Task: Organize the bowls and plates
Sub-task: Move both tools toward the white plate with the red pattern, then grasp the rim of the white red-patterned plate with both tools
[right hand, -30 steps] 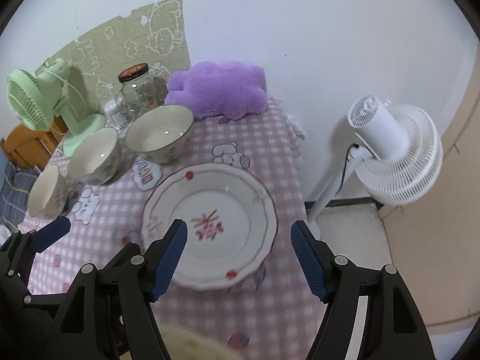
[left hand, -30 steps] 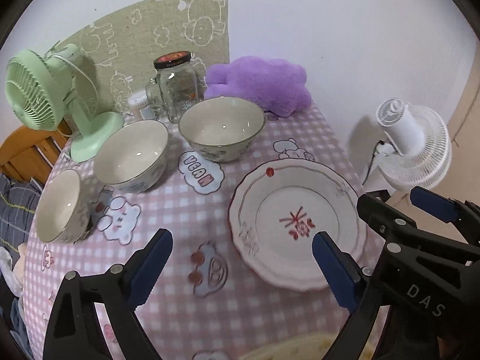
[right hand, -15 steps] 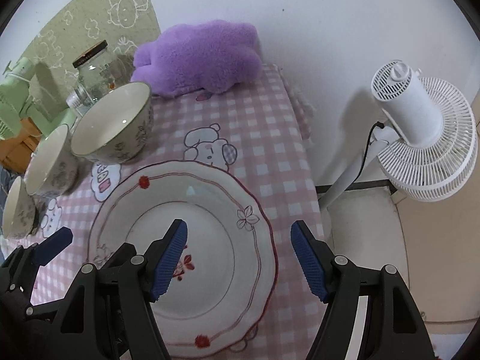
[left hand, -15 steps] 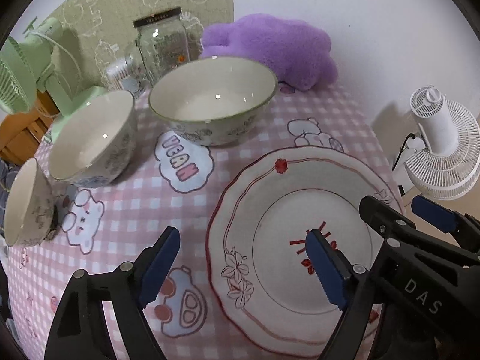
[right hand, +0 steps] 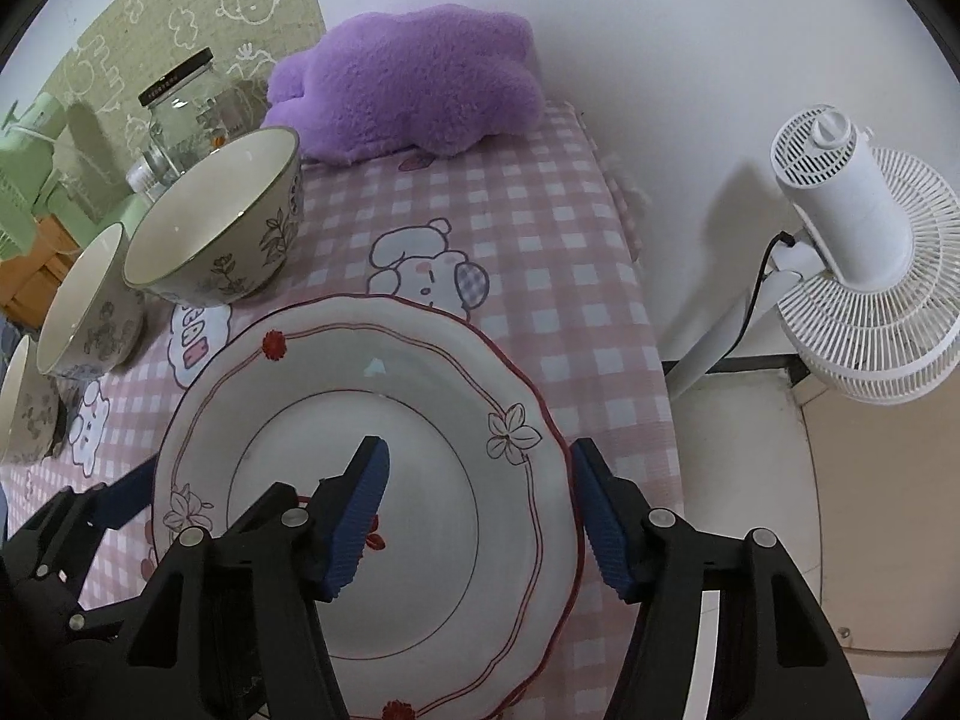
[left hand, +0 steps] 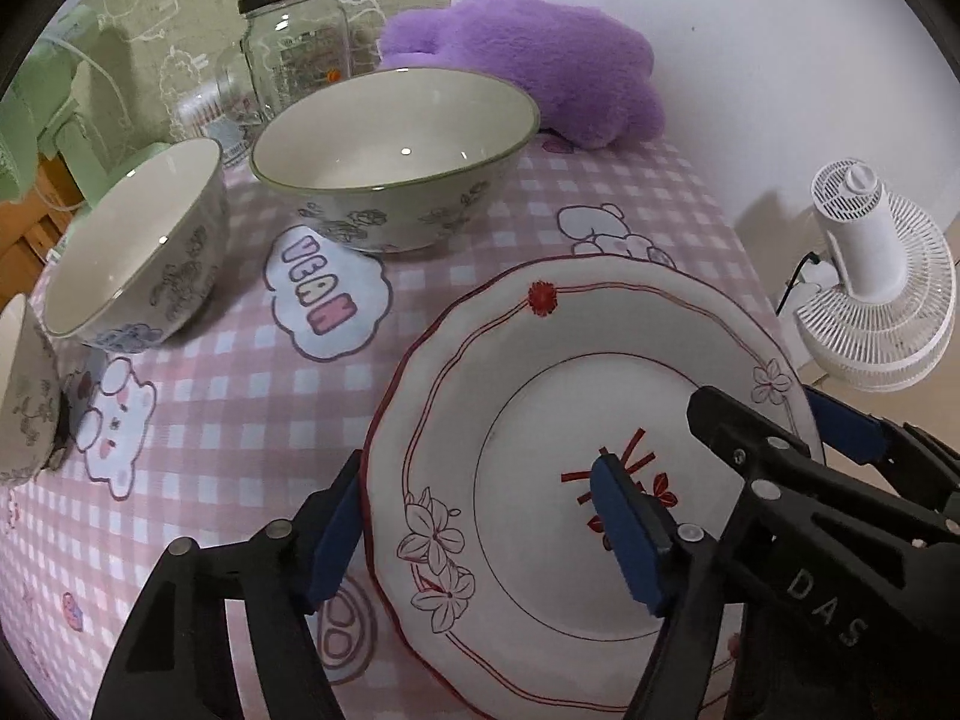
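A white plate (left hand: 540, 396) with red trim and a red centre mark lies on the pink checked tablecloth; it also shows in the right wrist view (right hand: 420, 372). My left gripper (left hand: 480, 531) is open and straddles the plate's left rim, one finger outside, one over the plate. My right gripper (right hand: 480, 516) is open and straddles the plate's right rim. Three floral bowls stand to the left: a large one (left hand: 396, 150), a middle one (left hand: 132, 246) and a small one (left hand: 21, 396).
A glass jar (left hand: 294, 48) and a purple plush (left hand: 540, 66) stand at the back by the wall. A green fan (left hand: 36, 120) is at the far left. A white floor fan (right hand: 858, 276) stands beyond the table's right edge (right hand: 648, 324).
Both grippers have come down and forward onto the plate. Each now has one finger over the plate and one outside its rim. The plate and bowls have not moved.
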A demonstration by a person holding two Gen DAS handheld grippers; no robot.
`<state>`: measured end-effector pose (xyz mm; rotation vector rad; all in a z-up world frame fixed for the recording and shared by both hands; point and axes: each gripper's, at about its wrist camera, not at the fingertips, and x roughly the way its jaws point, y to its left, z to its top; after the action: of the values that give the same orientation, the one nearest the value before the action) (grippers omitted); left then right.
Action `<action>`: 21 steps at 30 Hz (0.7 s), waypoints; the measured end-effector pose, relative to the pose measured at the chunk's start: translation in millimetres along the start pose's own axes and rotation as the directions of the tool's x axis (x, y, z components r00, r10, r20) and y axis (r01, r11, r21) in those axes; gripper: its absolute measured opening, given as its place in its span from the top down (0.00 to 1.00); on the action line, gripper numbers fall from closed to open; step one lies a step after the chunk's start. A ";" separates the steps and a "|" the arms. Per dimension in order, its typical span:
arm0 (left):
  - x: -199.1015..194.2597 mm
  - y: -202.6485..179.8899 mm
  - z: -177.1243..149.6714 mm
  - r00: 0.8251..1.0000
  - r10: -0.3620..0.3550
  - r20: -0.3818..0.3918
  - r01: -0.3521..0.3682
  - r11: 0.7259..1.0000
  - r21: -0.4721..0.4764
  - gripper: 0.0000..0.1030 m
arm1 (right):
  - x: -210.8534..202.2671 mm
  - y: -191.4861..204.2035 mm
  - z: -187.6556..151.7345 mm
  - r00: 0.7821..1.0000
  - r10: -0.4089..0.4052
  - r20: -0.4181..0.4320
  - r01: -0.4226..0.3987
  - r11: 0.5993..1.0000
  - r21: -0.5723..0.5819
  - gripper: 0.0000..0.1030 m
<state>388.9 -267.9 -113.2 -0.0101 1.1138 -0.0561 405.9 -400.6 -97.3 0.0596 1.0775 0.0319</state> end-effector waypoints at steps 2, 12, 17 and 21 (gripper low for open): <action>-0.7 1.8 -2.3 1.000 0.006 -0.001 -0.006 1.000 -0.001 0.28 | -1.9 2.6 -2.1 1.000 0.002 -0.009 -0.002 1.000 -0.005 0.37; -16.5 36.5 -24.2 0.999 0.013 -0.038 -0.014 0.999 -0.039 0.29 | -10.5 29.1 -19.5 0.996 0.078 -0.051 -0.080 0.996 -0.036 0.37; -22.3 48.1 -31.0 1.000 -0.005 -0.029 0.004 0.998 -0.058 0.30 | -10.6 38.9 -24.7 0.992 0.105 -0.066 -0.109 0.993 -0.054 0.37; -21.0 53.7 -32.9 1.000 -0.001 -0.030 -0.001 0.998 -0.057 0.34 | -11.4 38.9 -23.4 0.993 0.101 -0.055 -0.105 0.991 -0.083 0.42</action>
<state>352.3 -212.6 -110.8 -0.0604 1.1452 -0.0243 380.0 -361.6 -95.8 0.0375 1.1221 0.1735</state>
